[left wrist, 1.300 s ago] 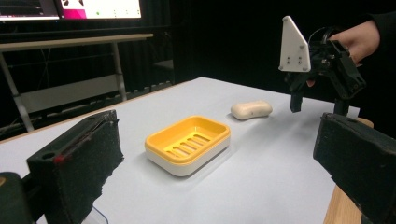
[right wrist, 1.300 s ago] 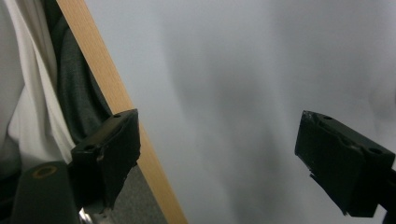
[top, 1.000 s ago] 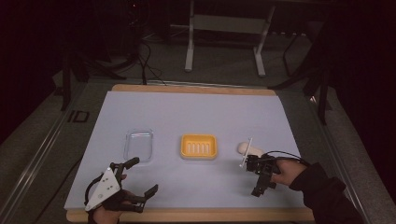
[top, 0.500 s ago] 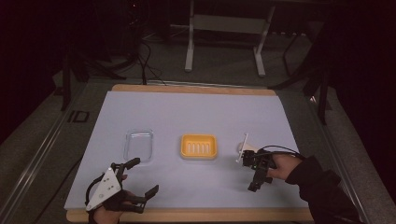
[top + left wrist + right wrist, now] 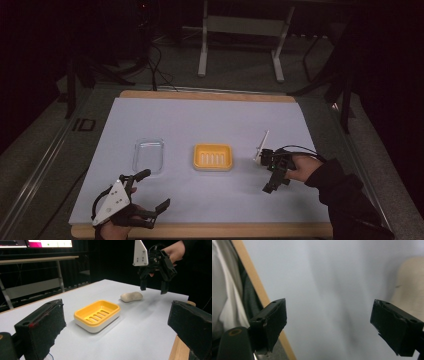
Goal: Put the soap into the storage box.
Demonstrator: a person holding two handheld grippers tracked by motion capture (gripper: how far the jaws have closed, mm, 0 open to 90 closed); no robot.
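Observation:
A yellow soap dish (image 5: 213,157) (image 5: 97,315) sits mid-table. Right of it lies a beige bar of soap (image 5: 131,296), also at the right edge of the right gripper view (image 5: 409,285). My right gripper (image 5: 272,182) (image 5: 153,289) (image 5: 332,320) hovers open just above the table beside the soap, jaws pointing down, holding nothing; in the high view it covers most of the soap. My left gripper (image 5: 152,190) (image 5: 116,322) rests open at the front left, aimed across the table at the dish.
A clear plastic lid or tray (image 5: 149,155) lies left of the dish. The white mat (image 5: 200,120) ends at a wooden front edge (image 5: 200,231) (image 5: 259,287). A sleeve (image 5: 345,195) reaches in at the right. Dark floor and a metal stand (image 5: 240,30) lie beyond.
My right gripper has moved left toward the soap and now covers it in the high view. The left gripper, dish and clear tray have stayed put.

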